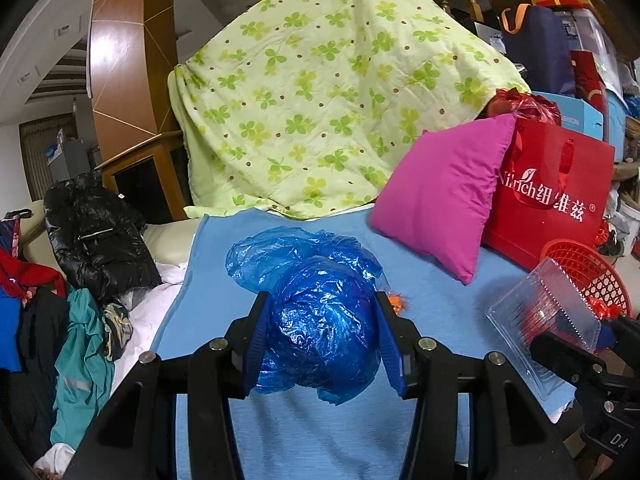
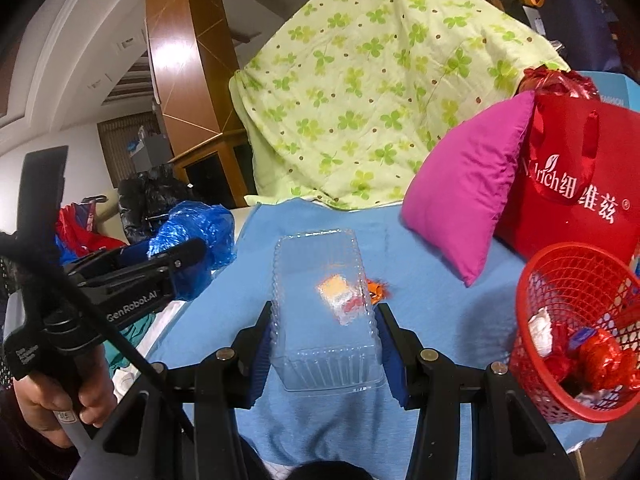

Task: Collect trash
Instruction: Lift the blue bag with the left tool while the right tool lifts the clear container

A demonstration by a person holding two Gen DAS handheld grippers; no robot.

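Both claws hold trash above the blue blanket.

The left claw is clamped on a crumpled blue plastic bag, its blue pads pressing both sides of the bundle, lifted off the blue blanket. The right claw is clamped on a clear plastic clamshell box, which is held clear of the blanket, with an orange wrapper scrap lying on the blanket just beyond it. To the right stands a red mesh basket with red foil wrappers and white paper inside. Behind it lean a magenta pillow and a red paper gift bag, under a green clover-print quilt. A hand grips the left claw's handle.
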